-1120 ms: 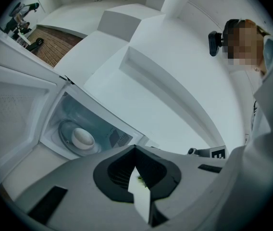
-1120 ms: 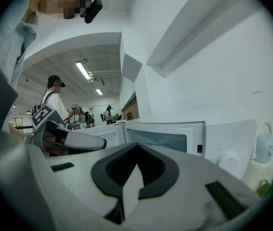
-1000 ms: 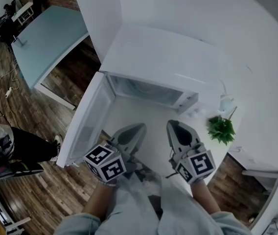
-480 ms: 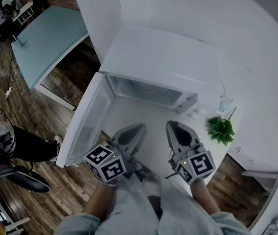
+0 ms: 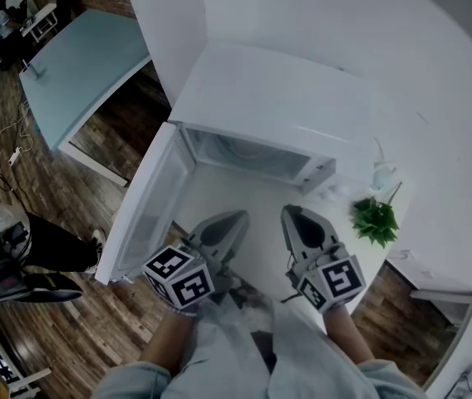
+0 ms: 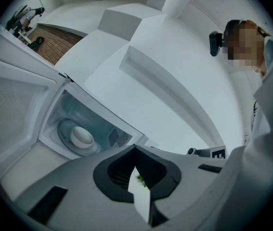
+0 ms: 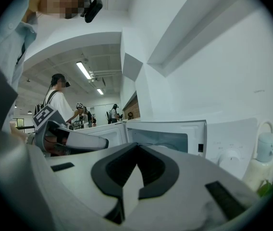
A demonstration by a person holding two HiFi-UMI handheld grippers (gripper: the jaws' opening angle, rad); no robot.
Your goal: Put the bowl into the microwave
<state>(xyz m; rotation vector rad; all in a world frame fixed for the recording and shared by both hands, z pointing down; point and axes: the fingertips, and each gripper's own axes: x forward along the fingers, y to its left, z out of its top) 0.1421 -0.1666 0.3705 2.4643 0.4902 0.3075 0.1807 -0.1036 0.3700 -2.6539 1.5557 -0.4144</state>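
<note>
The bowl (image 6: 82, 136) looked pale and smoothly rounded, and it sat on the glass turntable (image 6: 64, 134) inside the microwave (image 5: 277, 98), ahead of the left tongs (image 6: 135, 148) and off to their left. From the head view the cavity was too shadowed to pick it out.

Both tongs were clenched with nothing between their jaws. The left tongs (image 5: 238, 216) and right tongs (image 5: 291, 211) hovered side by side over the counter (image 5: 261, 198), just short of the cavity mouth. In the right gripper view the right tongs (image 7: 137, 146) faced the cavity's right-hand edge and the control panel with its knob (image 7: 230, 158).

The microwave door (image 5: 149, 210) hung wide open to the left of the left tongs, its lower corner close beside that gripper's marker cube (image 5: 178, 274). A bare strip of counter ran from the jaw tips to the opening. To the right of the right tongs stood a small green plant (image 5: 376, 219) and, beyond it, a pale bottle (image 5: 383, 175), both near the counter's far-right edge. Wooden floor (image 5: 70, 322) lay below the door.
</note>
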